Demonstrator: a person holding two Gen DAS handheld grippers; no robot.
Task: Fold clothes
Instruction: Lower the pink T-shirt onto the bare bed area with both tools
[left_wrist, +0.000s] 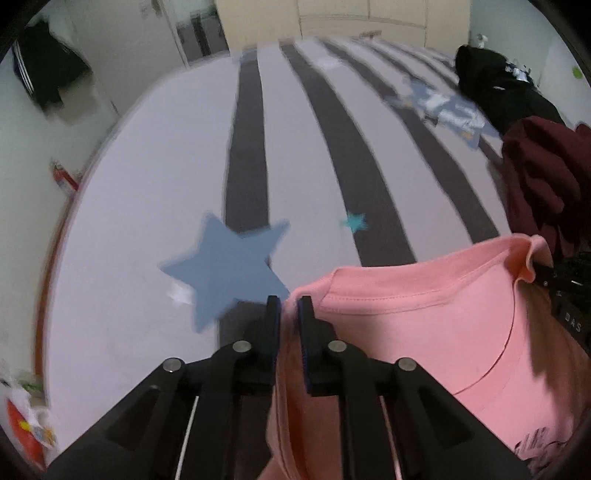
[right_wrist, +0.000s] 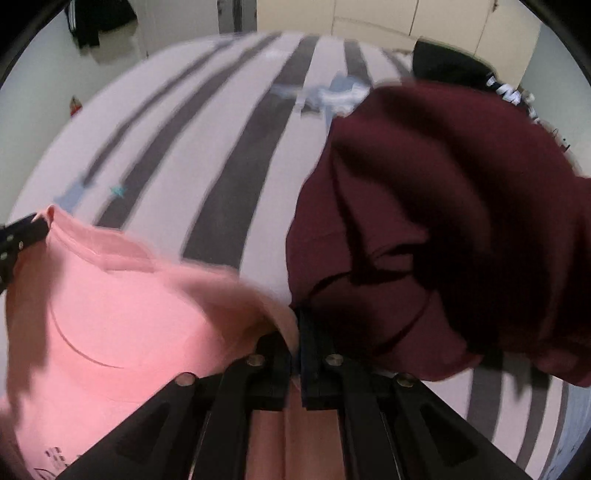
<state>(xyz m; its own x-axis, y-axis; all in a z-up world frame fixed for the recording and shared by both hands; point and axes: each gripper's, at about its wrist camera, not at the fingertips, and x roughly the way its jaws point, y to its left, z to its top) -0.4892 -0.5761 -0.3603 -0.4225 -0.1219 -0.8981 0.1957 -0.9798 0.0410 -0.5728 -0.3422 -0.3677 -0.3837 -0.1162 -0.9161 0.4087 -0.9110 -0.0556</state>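
Observation:
A pink T-shirt (left_wrist: 424, 325) hangs stretched between my two grippers above a striped bed. My left gripper (left_wrist: 290, 306) is shut on the shirt's left shoulder edge. My right gripper (right_wrist: 295, 328) is shut on the shirt's other shoulder; the pink T-shirt (right_wrist: 122, 317) fills the lower left of the right wrist view. The neckline faces the cameras, and dark print shows near the shirt's bottom. The right gripper's body appears at the right edge of the left wrist view (left_wrist: 569, 295).
The bed cover (left_wrist: 177, 155) is pale with dark stripes and blue stars. A maroon garment (right_wrist: 436, 229) lies heaped at the right, close to my right gripper. A black garment (left_wrist: 495, 88) and a light blue one (left_wrist: 443, 107) lie farther back.

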